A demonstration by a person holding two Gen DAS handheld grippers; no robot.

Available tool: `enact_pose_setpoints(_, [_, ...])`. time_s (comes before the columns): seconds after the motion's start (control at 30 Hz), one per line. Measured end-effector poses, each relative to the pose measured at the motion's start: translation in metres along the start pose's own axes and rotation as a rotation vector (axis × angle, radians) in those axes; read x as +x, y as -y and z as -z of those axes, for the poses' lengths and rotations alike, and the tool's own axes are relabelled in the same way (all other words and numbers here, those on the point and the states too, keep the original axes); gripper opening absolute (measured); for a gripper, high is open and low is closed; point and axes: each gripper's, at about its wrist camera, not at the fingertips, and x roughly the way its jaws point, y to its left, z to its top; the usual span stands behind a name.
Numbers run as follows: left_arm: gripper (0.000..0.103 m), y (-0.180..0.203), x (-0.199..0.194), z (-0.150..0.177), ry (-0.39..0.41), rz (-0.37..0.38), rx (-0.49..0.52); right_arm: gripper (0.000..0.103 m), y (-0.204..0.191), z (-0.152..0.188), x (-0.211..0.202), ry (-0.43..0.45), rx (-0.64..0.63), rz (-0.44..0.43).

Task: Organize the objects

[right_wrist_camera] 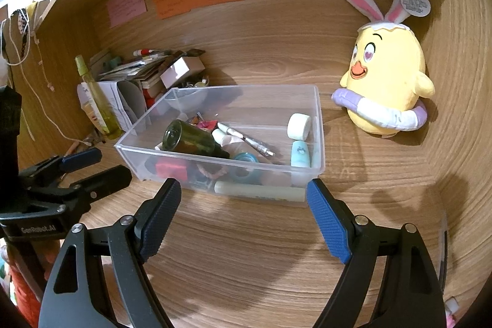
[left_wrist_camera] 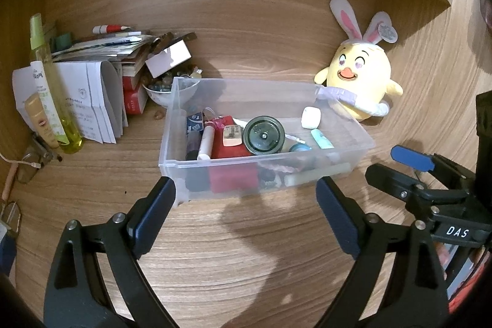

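Clear bin [left_wrist_camera: 215, 171]: it sits in the middle of the left view, on the wooden worktop [left_wrist_camera: 246, 251], so small things stay in one place.
Inside the bin: a dark green bottle [right_wrist_camera: 190, 139] lies on its side on top of the pile; a white roll [right_wrist_camera: 299, 122] and a pale blue tube [right_wrist_camera: 299, 154] lie at the right.
Left gripper [left_wrist_camera: 246, 199]: its fingers are wide apart and hold nothing, just in front of the bin.
Right gripper [right_wrist_camera: 244, 205]: its fingers are also wide apart and empty, likely ready to reach in.
Chick toy [right_wrist_camera: 387, 73]: it leans on the back wall at the right, out of the way.
Paper pile [left_wrist_camera: 101, 82]: it is stacked at the left, still messy.
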Motion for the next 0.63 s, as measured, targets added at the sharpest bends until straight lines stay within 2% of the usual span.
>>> enact_pose_setpoints(0.63, [0.096,0.0006,-0.0008,0.0002,0.015,-0.003,0.023,0.082,0.0027,0.0011,0.0059,-0.018,0.012,0.005])
